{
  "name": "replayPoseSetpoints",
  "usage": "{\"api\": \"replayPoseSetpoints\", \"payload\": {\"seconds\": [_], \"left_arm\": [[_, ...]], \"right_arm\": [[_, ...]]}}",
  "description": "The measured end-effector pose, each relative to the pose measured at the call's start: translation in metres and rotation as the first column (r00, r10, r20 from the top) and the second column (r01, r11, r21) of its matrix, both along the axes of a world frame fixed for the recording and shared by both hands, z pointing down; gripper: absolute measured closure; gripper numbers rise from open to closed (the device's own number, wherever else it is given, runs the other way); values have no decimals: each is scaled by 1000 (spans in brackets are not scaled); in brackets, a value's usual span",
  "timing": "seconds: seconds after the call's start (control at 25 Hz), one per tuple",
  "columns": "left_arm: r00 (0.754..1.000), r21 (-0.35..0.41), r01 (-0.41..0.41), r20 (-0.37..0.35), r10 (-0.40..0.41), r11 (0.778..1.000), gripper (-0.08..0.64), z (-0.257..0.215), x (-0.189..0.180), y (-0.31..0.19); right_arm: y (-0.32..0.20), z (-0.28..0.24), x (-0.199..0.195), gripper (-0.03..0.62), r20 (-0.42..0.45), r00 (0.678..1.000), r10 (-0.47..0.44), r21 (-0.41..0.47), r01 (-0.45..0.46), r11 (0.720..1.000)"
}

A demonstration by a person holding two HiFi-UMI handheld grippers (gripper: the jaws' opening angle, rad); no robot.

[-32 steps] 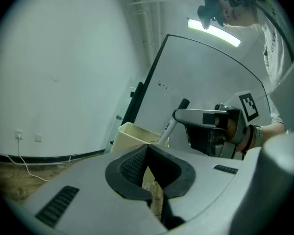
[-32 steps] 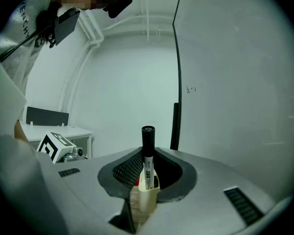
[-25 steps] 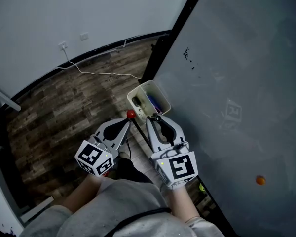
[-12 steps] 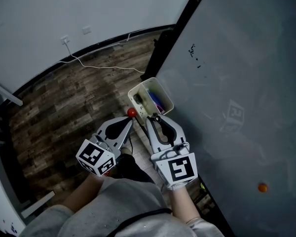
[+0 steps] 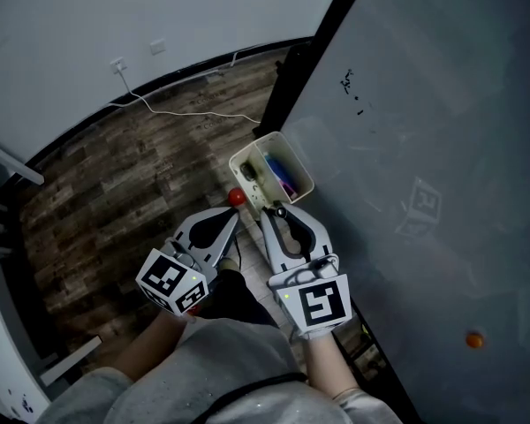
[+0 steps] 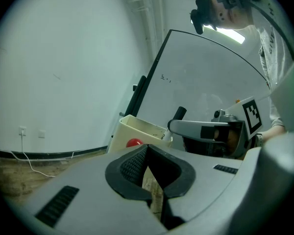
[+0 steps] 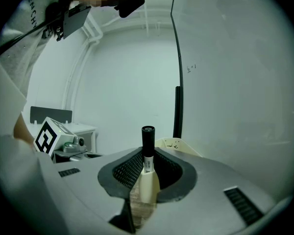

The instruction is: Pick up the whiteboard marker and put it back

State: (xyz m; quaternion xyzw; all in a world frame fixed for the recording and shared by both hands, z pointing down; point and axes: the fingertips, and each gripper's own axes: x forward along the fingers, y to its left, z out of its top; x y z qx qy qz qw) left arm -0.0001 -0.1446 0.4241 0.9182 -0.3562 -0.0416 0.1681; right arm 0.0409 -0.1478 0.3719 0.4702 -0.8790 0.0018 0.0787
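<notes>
My right gripper [image 7: 148, 154] is shut on the whiteboard marker [image 7: 148, 134], which stands upright between the pads, black cap up and white barrel below. In the left gripper view the same marker [image 6: 179, 114] pokes up from the right gripper [image 6: 175, 127]. Just ahead, a cream holder bin [image 5: 247, 154] hangs at the whiteboard's [image 5: 424, 148] lower edge, with a blue pen [image 5: 280, 175] inside. In the head view the right gripper [image 5: 276, 208] points at the bin's near rim. Beside it, the left gripper [image 5: 235, 216] is shut and holds nothing, its pads meeting at the tips [image 6: 146, 148].
A red ball [image 5: 237, 196] sits by the bin's left side, just ahead of the left gripper. The whiteboard's black frame [image 5: 293, 82] runs down to the wooden floor. A white cable [image 5: 185, 111] lies along the floor by the wall. An orange magnet [image 5: 474, 339] sticks to the board.
Both grippers stay where they were, the marker still in the right one. Only the head camera has drifted a little.
</notes>
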Motion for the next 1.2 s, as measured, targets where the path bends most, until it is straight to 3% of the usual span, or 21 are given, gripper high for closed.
{"api": "replayPoseSetpoints", "payload": {"seconds": [0.44,0.64,1.2], "left_arm": [[1000,-18,-1,10,2,1000,549,5,-1,5],[1000,-34,5,7,-4,999,549,9,-4,6],[1000,-47,12,5,-11,999,549,14,-5,2]], "right_arm": [[2,5,-5,515,-37,999,-4,36,5,999],[3,7,-10,515,-102,995,-15,66,22,998],[4,6,-11,514,-48,999,-17,77,21,997]]}}
